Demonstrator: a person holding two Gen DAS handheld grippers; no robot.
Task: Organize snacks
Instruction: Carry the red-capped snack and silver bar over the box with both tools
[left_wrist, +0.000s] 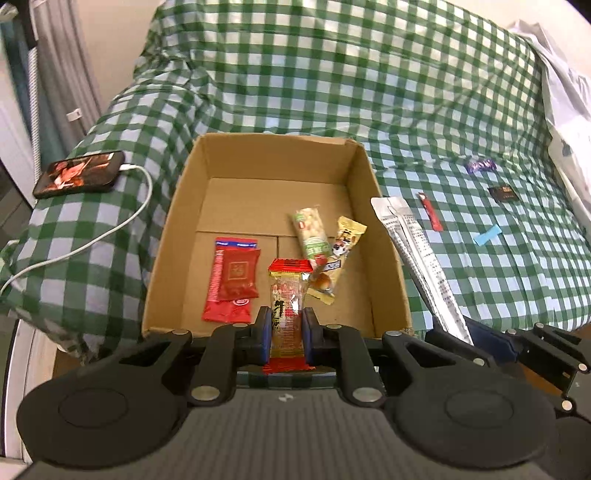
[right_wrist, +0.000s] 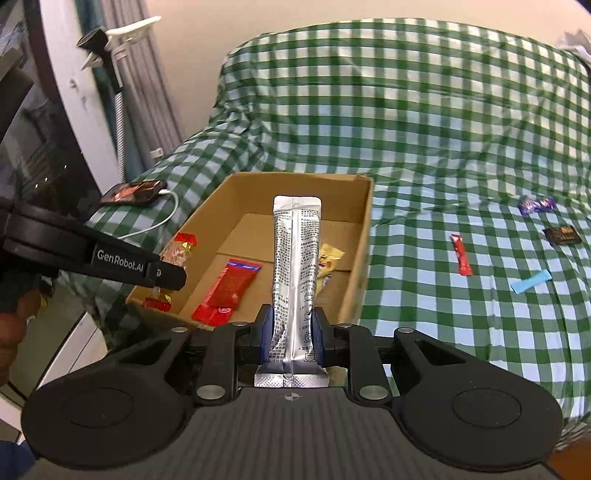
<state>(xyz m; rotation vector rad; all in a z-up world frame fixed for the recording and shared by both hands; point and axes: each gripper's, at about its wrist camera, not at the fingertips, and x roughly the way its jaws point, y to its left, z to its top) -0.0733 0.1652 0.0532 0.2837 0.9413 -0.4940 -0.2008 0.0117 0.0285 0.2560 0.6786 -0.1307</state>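
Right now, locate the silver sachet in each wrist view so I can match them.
Left wrist: silver sachet at right, just outside the cardboard box.
Right wrist: centre, upright in the right gripper, before the box.
Shared landmark: small red stick on the checked cloth.

The silver sachet (right_wrist: 295, 280) hides part of the yellow packet (right_wrist: 330, 258); its print is unreadable.

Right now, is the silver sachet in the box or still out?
Out. The right gripper has its jaws shut on the silver sachet, held upright before the cardboard box.
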